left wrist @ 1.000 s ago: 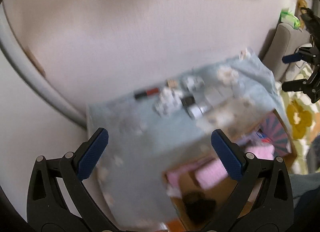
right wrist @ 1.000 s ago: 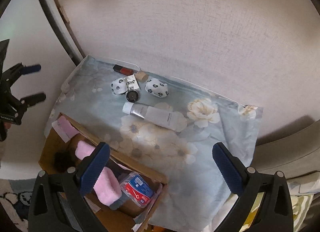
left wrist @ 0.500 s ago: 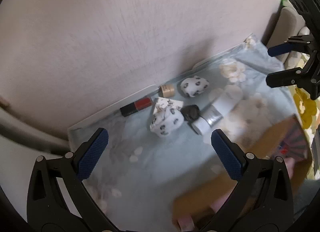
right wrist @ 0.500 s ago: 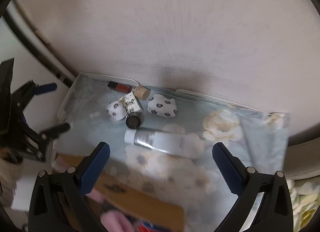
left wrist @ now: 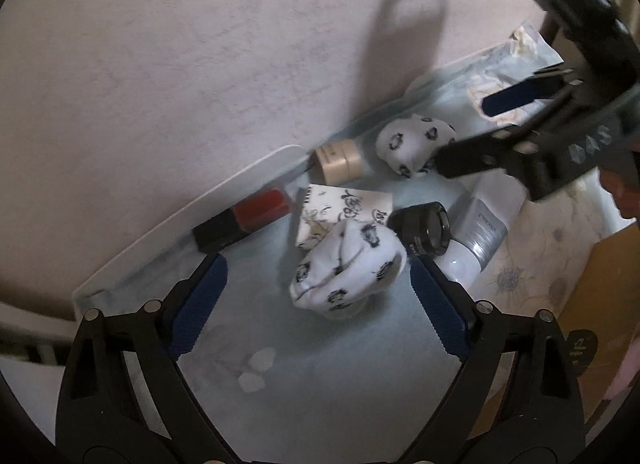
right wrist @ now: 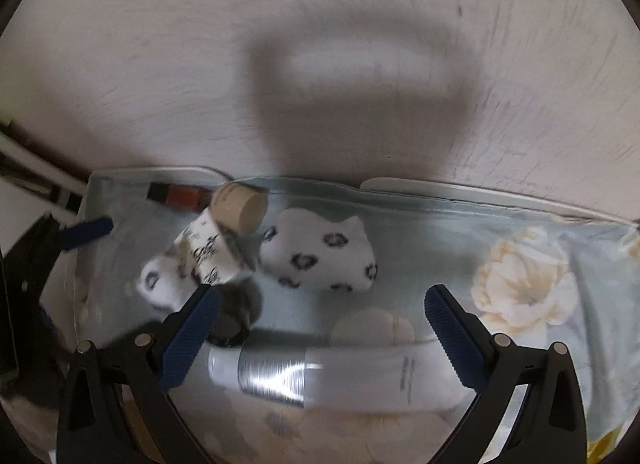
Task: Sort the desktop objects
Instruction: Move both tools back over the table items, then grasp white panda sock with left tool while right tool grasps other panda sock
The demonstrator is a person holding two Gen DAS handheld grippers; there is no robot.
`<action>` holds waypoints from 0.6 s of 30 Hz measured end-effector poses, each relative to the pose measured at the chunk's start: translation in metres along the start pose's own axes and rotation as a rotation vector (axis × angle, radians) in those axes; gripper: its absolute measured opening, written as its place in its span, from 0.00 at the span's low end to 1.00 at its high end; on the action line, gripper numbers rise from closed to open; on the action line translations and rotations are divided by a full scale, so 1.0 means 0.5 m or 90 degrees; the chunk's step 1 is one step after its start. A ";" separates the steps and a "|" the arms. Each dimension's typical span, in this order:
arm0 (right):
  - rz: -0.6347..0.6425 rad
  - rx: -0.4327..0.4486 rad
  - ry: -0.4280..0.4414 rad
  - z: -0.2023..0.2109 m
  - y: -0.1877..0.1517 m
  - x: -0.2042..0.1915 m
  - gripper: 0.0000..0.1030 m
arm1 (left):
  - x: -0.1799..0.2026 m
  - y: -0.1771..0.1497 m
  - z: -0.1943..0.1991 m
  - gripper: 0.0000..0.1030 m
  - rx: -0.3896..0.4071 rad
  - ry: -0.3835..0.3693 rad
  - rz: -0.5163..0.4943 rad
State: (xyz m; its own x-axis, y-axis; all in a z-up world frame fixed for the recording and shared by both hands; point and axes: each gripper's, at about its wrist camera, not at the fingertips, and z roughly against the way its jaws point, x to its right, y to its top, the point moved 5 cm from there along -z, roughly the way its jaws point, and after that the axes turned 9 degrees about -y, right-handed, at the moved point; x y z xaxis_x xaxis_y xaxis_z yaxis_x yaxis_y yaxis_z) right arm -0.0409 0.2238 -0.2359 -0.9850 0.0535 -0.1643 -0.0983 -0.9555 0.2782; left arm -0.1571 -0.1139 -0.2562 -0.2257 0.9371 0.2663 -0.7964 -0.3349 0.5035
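The jaws of the left gripper [left wrist: 314,290], just closing a little, and the right gripper [right wrist: 322,314] are held wide and empty over a flowered cloth [right wrist: 520,284] spread by a pale wall [left wrist: 200,44].

silver tube [left wrist: 478,238]: a short grey word is printed on it, too blurry to read
black jar [left wrist: 423,227]: tiny white letters on its side, too small to read
patterned box [left wrist: 344,212]: black squiggly marks, no clear word
right gripper [left wrist: 470,135]: pale marks on its black body, not readable
cardboard box [left wrist: 588,328]: dark round sign, unclear
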 end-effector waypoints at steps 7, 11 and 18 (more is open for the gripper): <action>0.022 0.000 -0.011 -0.028 -0.002 -0.012 0.93 | 0.003 -0.011 -0.036 0.87 -0.013 -0.005 -0.025; 0.022 -0.006 -0.009 -0.039 -0.002 -0.016 0.90 | 0.006 -0.013 -0.047 0.84 -0.008 -0.012 -0.034; 0.045 -0.003 -0.030 -0.044 -0.003 -0.019 0.71 | 0.017 -0.014 -0.072 0.54 -0.029 -0.022 -0.056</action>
State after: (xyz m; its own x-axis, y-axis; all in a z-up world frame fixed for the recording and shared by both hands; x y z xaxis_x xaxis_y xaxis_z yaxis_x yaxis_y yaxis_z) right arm -0.0283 0.2182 -0.2554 -0.9951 -0.0012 -0.0993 -0.0272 -0.9585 0.2838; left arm -0.1737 -0.0999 -0.2869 -0.1353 0.9586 0.2507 -0.8374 -0.2459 0.4882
